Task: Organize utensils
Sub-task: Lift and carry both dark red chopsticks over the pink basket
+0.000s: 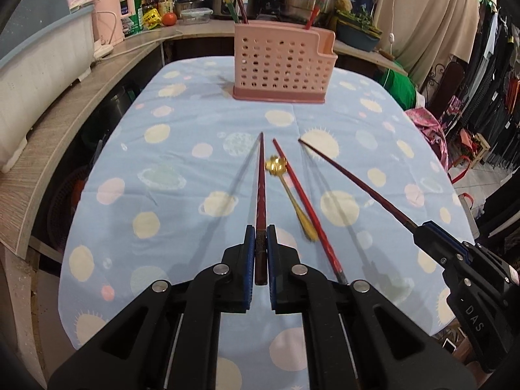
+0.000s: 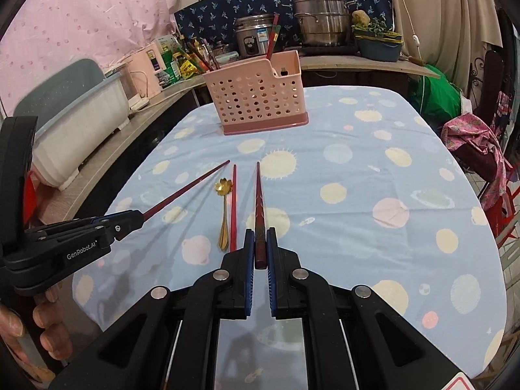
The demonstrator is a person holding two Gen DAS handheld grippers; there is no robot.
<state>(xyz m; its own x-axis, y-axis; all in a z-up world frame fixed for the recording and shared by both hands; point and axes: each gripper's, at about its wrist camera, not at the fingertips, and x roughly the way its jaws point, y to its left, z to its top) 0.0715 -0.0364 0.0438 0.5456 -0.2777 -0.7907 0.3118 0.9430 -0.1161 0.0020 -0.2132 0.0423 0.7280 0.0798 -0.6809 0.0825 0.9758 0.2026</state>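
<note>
My left gripper (image 1: 259, 227) is shut on the thick end of a dark red chopstick (image 1: 260, 182) that points forward above the table. At the right, my right gripper (image 1: 419, 229) is shut on a second dark red chopstick (image 1: 354, 180). In the right wrist view the right gripper (image 2: 259, 231) clamps its chopstick (image 2: 259, 195), and the left gripper (image 2: 138, 218) holds the other one (image 2: 188, 188). Between them a gold spoon (image 1: 294, 200) (image 2: 223, 217) and a bright red chopstick (image 1: 307, 209) (image 2: 233, 208) lie on the cloth. A pink perforated utensil holder (image 1: 279, 61) (image 2: 256, 97) stands at the far end with several chopsticks in it.
The table carries a blue planet-print cloth (image 1: 169, 162). A white and blue dish rack (image 1: 39, 74) sits on the wooden counter at left. Pots (image 2: 320, 16), bottles and a tomato (image 1: 169, 18) line the back counter. A person's hand (image 2: 48, 331) grips the left tool. Pink fabric (image 2: 471, 143) hangs at right.
</note>
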